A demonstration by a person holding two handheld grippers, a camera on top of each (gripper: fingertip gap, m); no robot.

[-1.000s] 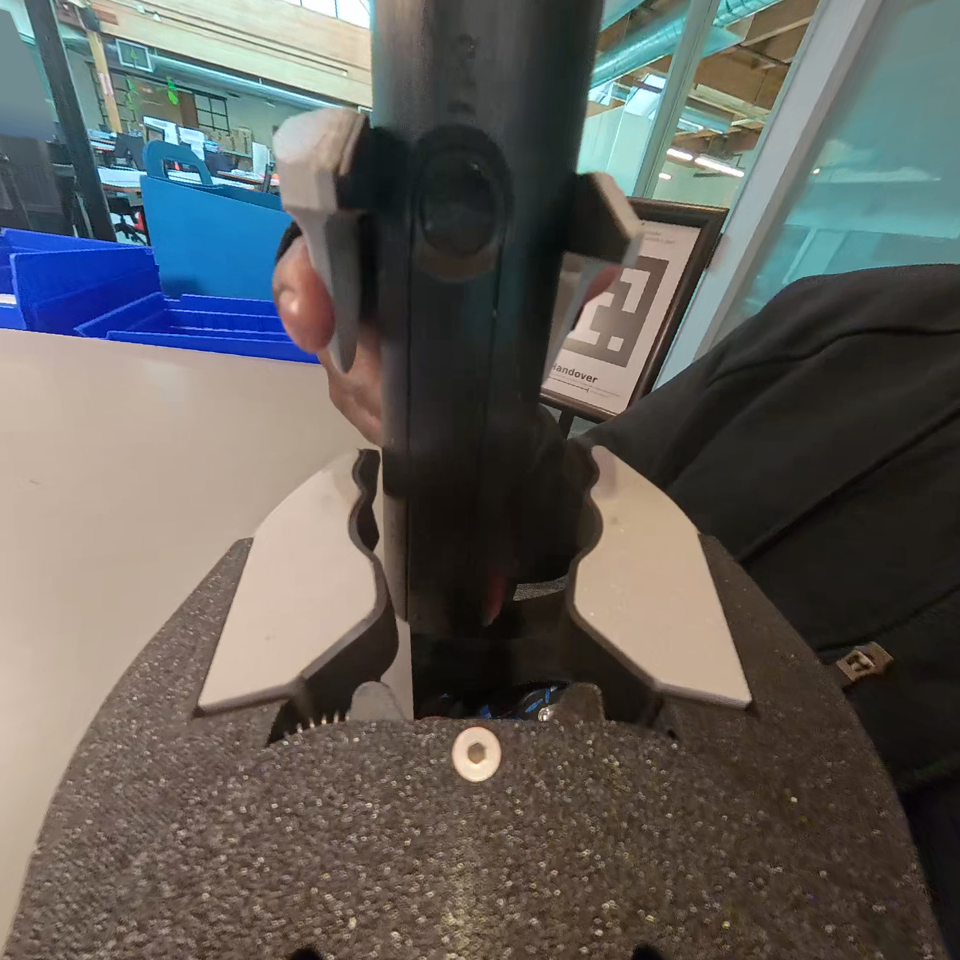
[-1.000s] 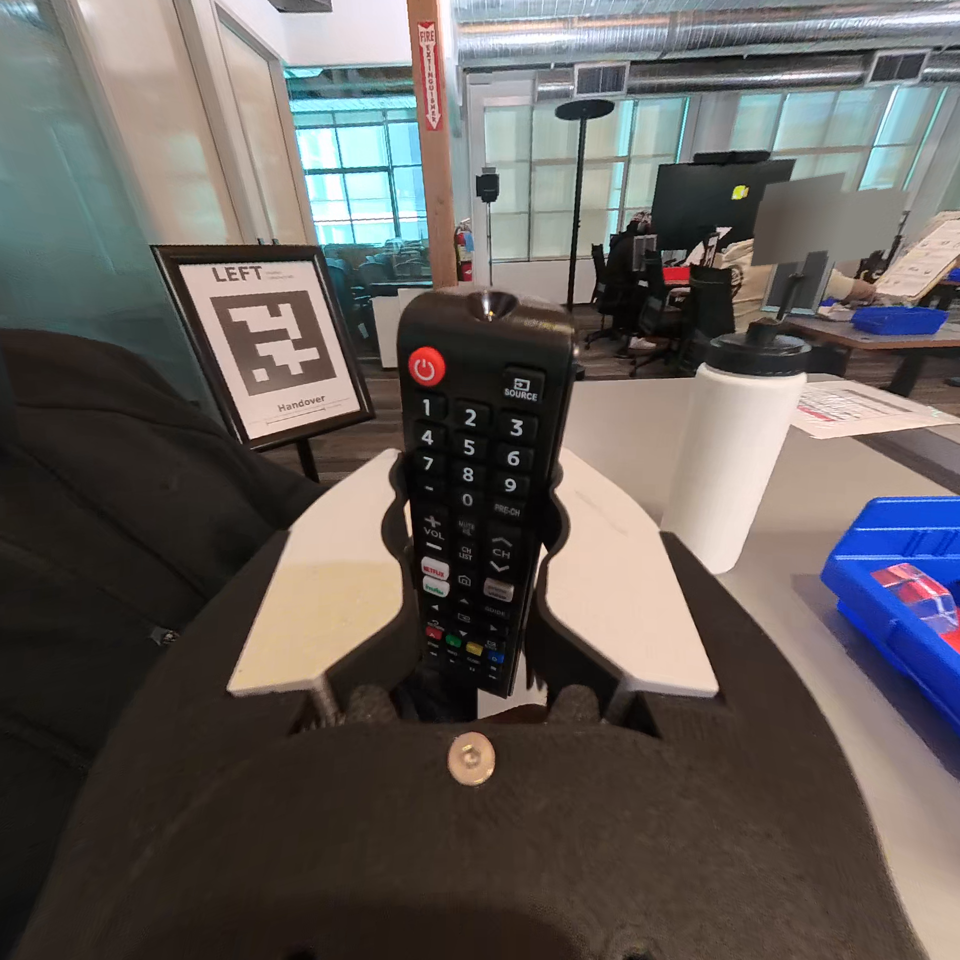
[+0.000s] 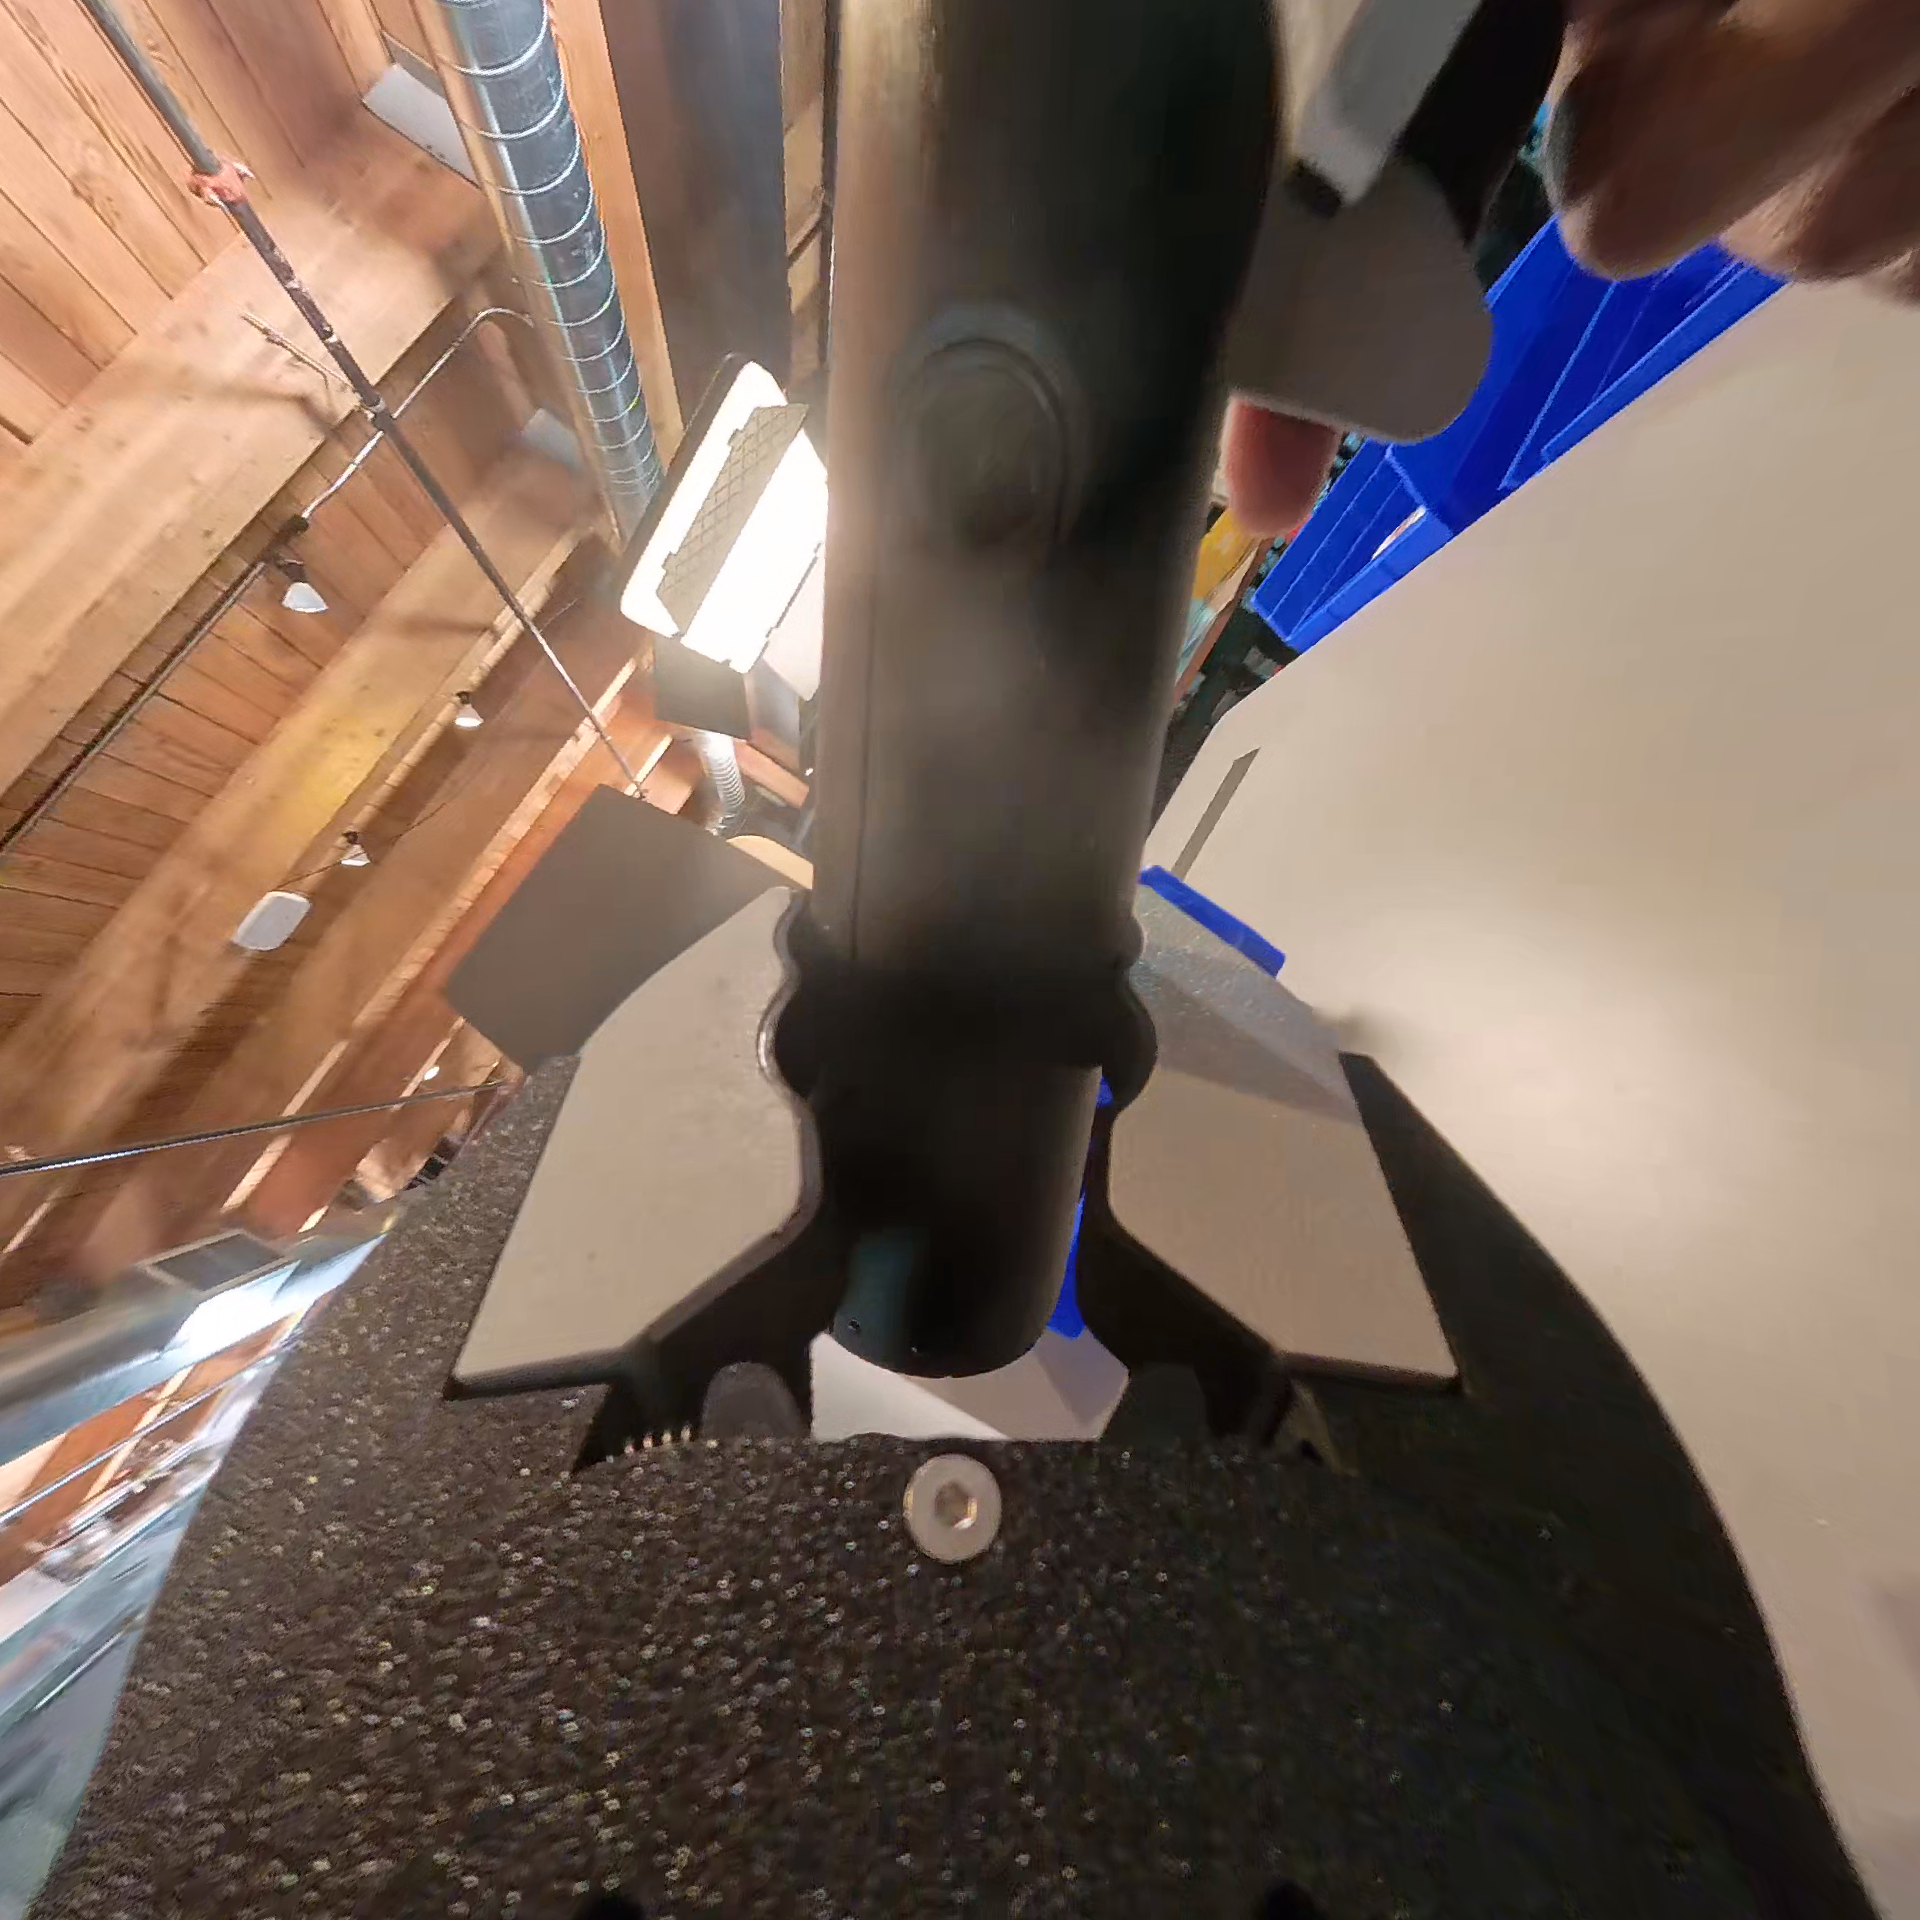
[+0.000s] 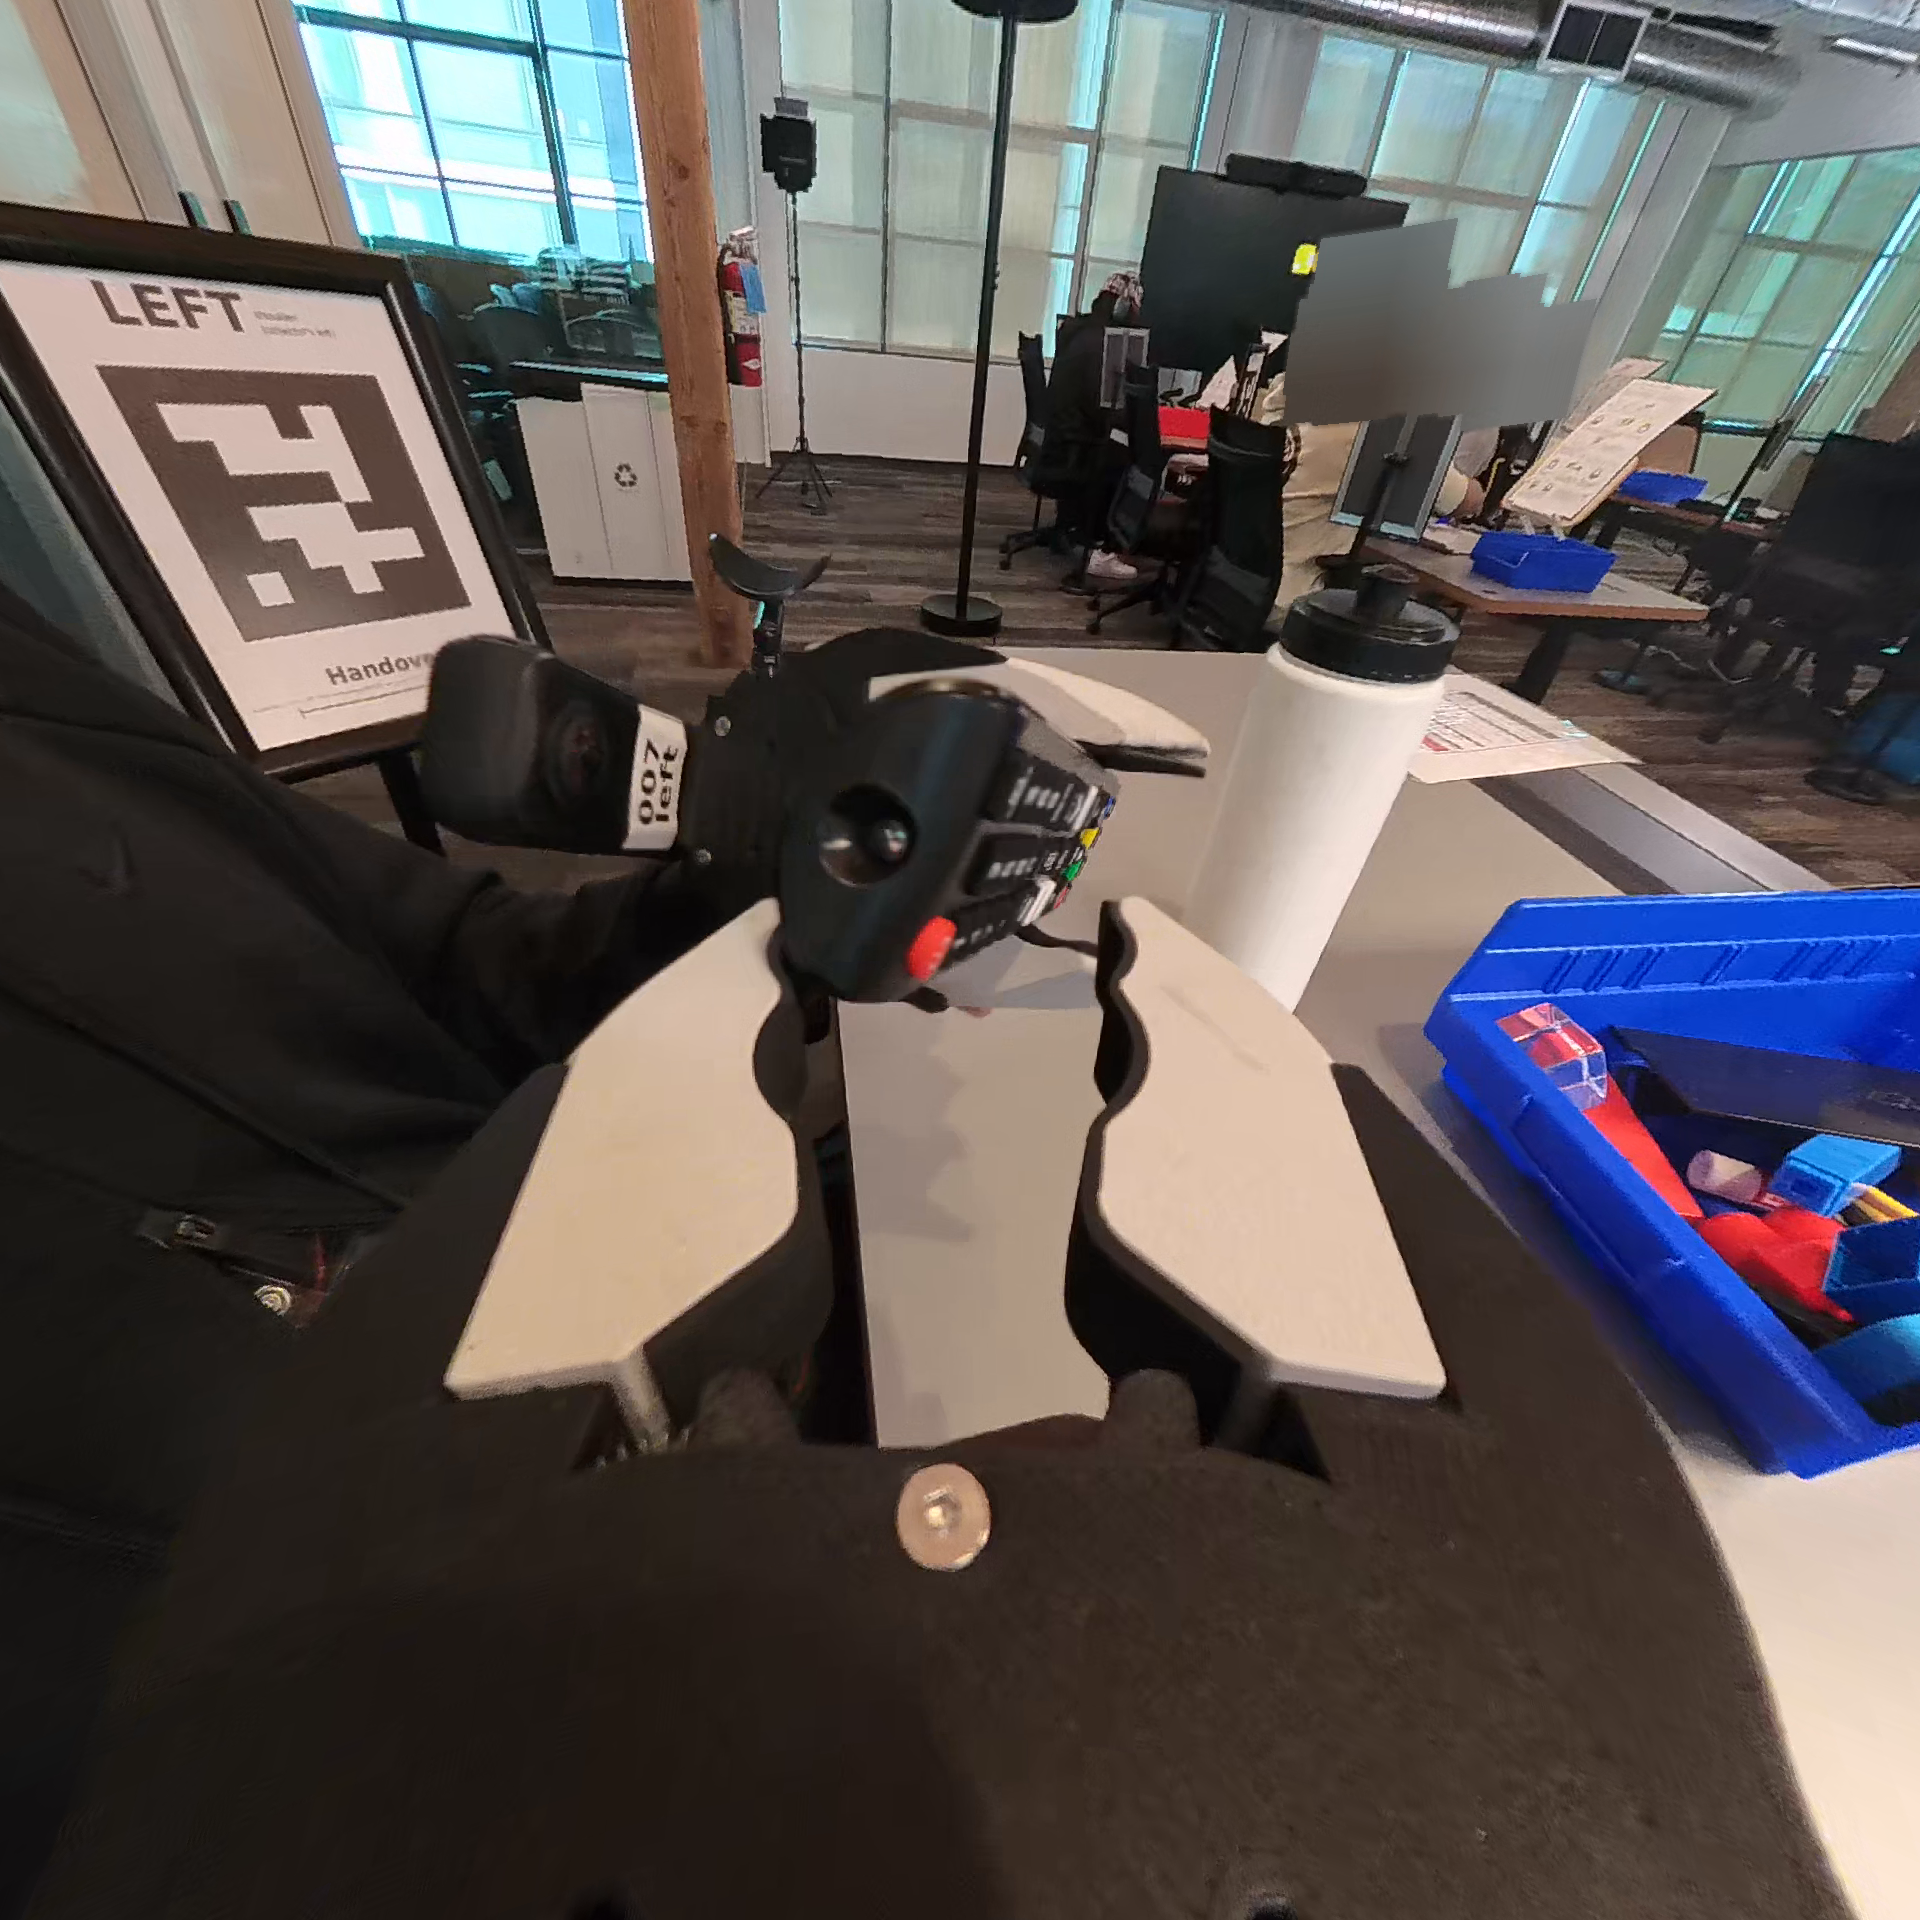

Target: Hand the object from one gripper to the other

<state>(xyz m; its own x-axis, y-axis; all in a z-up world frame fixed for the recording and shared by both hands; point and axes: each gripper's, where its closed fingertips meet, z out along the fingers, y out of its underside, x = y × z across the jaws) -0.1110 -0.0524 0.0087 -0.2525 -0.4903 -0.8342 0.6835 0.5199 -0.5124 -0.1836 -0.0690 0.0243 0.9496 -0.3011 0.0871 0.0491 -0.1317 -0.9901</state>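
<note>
In the left wrist view, our left gripper [image 3: 961,1049] has its jaws clenched on the back end of the black TV remote [image 3: 1018,623], which sticks straight out so the other side can let go.

In the right wrist view, our right gripper [image 4: 951,971] has its jaws spread wide and empty, with the remote just past them above the counter [image 4: 966,1195], near a white bottle [image 4: 1320,810] and a blue bin [image 4: 1662,1174].

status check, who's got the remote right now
Left gripper shut on remote. Right gripper open, empty, remote's tip just ahead of its fingers. White bottle stands beside, not in the way.
</note>
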